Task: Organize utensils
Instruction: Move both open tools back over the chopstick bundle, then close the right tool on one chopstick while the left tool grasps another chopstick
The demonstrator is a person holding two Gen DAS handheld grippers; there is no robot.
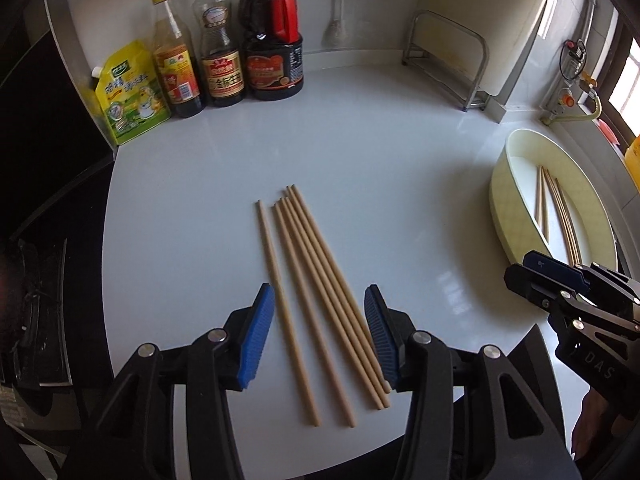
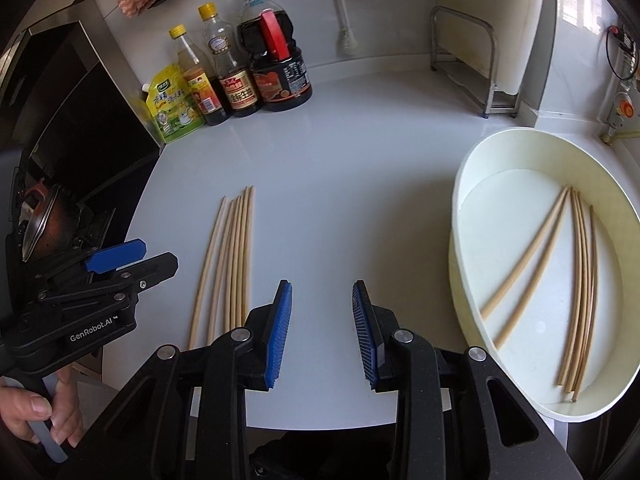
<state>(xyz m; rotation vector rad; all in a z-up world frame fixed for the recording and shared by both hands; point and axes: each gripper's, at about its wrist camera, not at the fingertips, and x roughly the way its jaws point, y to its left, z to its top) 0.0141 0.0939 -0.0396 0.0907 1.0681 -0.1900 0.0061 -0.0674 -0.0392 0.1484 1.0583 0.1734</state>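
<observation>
Several wooden chopsticks point(image 1: 316, 296) lie side by side on the white counter, lengthwise between the fingers of my left gripper point(image 1: 319, 334), which is open and empty just above them. They also show in the right wrist view point(image 2: 234, 264), left of my right gripper point(image 2: 322, 330), which is open and empty over bare counter. A cream oval tray point(image 2: 460, 280) at the right holds several more chopsticks point(image 2: 580, 292). The tray point(image 1: 504, 200) and the right gripper point(image 1: 552, 280) show at the right of the left wrist view. The left gripper point(image 2: 116, 260) shows at the left of the right wrist view.
Sauce bottles point(image 1: 224, 52) and a yellow pouch point(image 1: 128, 92) stand at the back left by the wall. A metal rack point(image 1: 452, 60) stands at the back right. A black stove with a pot point(image 2: 44, 220) borders the counter on the left. The counter's front edge is close below the grippers.
</observation>
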